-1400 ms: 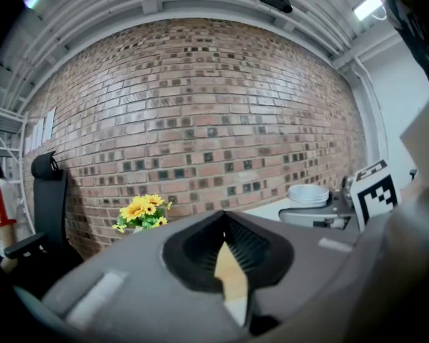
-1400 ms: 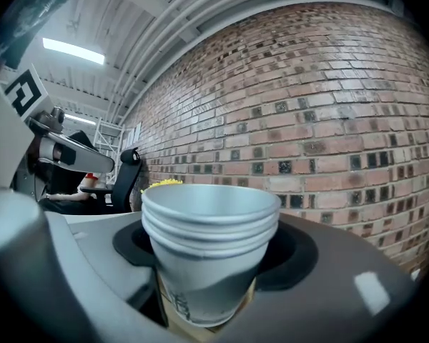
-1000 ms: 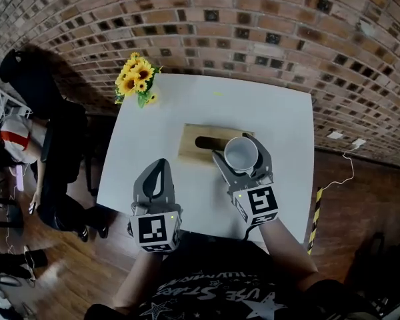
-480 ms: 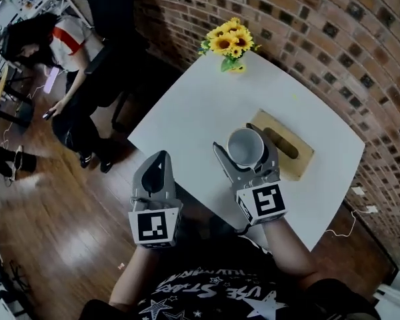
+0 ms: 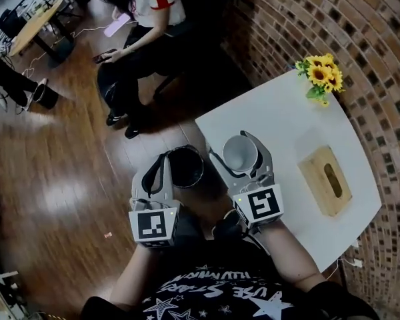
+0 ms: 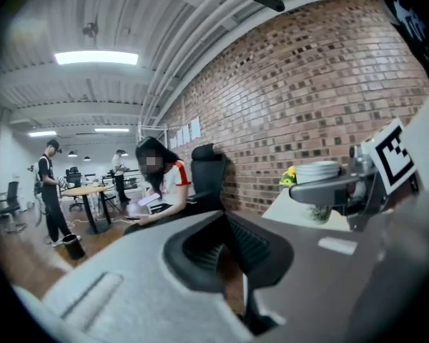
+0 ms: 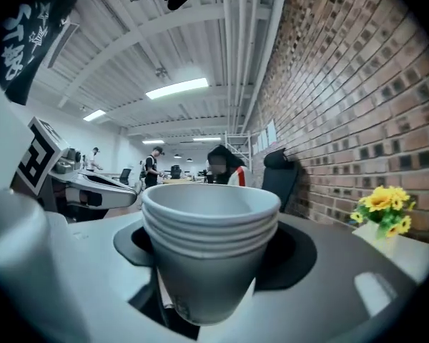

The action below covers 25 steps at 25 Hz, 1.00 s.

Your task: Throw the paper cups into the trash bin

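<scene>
A stack of white paper cups (image 5: 240, 155) (image 7: 210, 224) stands upright between the jaws of my right gripper (image 5: 238, 145) (image 7: 213, 266), which is shut on it. The stack hangs above the left edge of the white table (image 5: 280, 115). A black round trash bin (image 5: 187, 167) stands on the wooden floor just left of the cups, its rim partly hidden by my left gripper (image 5: 162, 162) (image 6: 237, 263). That gripper is shut with nothing in it and hovers at the bin's left side. In the left gripper view the cups (image 6: 318, 171) show at the right.
A wooden tissue box (image 5: 327, 180) and a pot of sunflowers (image 5: 320, 75) stand on the table. A person (image 5: 143, 19) sits on a dark chair beyond the bin. A second small black bin (image 5: 44, 96) stands far left on the wooden floor (image 5: 60, 179).
Both grippers swung left, off the table's middle to its left edge, the cups still held. The trash bin and the floor came into view; the tissue box now lies off to the right.
</scene>
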{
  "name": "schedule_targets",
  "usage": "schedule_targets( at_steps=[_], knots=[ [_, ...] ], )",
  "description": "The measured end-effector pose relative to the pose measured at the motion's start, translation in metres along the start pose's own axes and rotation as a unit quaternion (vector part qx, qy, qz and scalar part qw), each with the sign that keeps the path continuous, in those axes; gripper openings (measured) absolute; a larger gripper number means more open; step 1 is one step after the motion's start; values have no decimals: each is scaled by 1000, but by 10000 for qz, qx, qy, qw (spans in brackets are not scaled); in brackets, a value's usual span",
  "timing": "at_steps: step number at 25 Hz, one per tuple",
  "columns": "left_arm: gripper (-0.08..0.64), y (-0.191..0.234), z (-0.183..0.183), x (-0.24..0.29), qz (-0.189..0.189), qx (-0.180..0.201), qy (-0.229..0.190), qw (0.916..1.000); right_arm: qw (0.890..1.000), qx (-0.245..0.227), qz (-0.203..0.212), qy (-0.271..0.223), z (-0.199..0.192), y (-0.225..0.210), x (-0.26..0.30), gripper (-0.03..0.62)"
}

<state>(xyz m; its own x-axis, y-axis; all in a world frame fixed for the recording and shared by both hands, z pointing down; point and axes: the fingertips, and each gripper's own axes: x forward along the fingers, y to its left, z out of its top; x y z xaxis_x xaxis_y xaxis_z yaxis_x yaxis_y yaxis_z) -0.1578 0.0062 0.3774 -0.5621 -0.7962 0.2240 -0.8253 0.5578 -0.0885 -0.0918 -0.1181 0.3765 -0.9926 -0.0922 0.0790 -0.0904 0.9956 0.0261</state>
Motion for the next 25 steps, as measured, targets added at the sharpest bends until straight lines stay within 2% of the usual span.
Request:
schedule_targets(
  at_steps=[5, 12, 18, 21, 25],
  knots=[
    [5, 82, -27, -5, 390, -29, 165, 9991, 9980, 90, 587, 200, -19, 80, 66, 350],
    [5, 148, -46, -7, 363, -35, 207, 9991, 9960, 131, 790, 408, -35, 147, 121, 350],
    [5, 171, -70, 1, 170, -178, 345, 9991, 9964, 11, 642, 554, -57, 155, 143, 350],
    [5, 173, -88, 15, 14, -145, 474, 9988, 9955, -87, 515, 789, -81, 150, 150, 350],
    [5, 165, -108, 28, -50, -164, 496, 9986, 9911, 90, 632, 1169, -108, 152, 153, 350]
  ],
)
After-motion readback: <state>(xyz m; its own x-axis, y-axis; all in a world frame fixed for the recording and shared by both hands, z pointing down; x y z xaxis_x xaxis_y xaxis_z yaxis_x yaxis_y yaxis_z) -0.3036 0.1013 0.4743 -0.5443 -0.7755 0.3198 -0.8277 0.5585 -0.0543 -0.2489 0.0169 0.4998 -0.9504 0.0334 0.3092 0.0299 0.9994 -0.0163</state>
